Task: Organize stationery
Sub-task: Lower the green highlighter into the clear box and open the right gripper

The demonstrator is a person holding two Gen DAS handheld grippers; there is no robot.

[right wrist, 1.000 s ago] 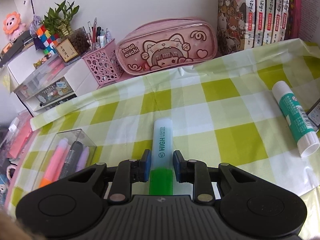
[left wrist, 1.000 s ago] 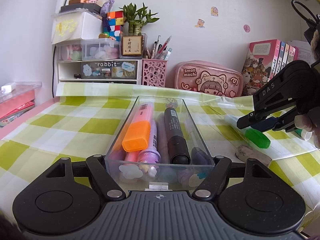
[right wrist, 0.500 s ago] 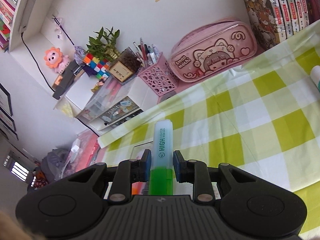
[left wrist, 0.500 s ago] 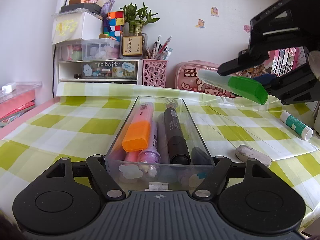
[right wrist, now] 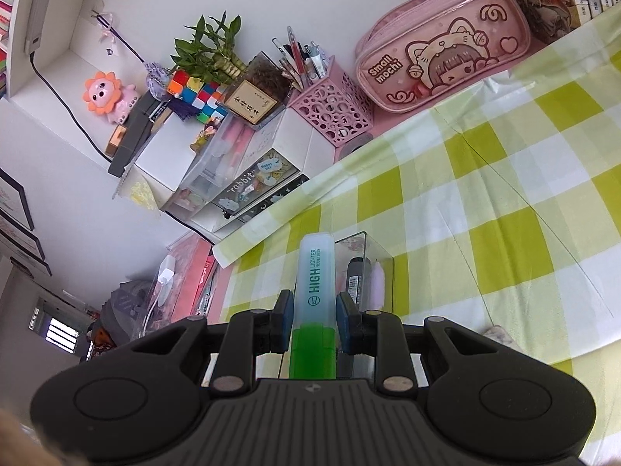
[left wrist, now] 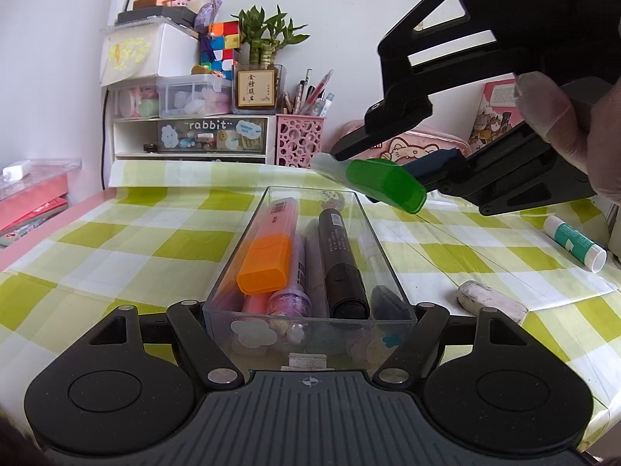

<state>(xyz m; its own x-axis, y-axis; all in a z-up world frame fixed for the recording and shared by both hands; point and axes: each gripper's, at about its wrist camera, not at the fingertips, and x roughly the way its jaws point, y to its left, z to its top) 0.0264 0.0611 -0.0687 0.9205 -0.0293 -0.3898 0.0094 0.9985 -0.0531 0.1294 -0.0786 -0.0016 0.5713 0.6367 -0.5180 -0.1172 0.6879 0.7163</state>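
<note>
A clear plastic box (left wrist: 384, 260) holds an orange highlighter (left wrist: 268, 260), a black marker (left wrist: 341, 264) and purple pens. My left gripper (left wrist: 309, 310) is shut on the near end of this box. My right gripper (right wrist: 314, 310) is shut on a green highlighter (right wrist: 315, 283) and holds it in the air above the box's far right corner; it also shows in the left wrist view (left wrist: 384, 184). The box lies below it in the right wrist view (right wrist: 372, 268).
A glue stick (left wrist: 574, 242) and a white eraser (left wrist: 491, 305) lie on the checked tablecloth to the right. At the back stand a pink pen cup (left wrist: 299, 139), a pink pencil case (right wrist: 442, 46), a drawer unit (left wrist: 209, 136) and books (left wrist: 493, 116).
My right gripper has lifted the green highlighter off the cloth and carried it left and nearer, over the clear box. The left gripper and box have not moved.
</note>
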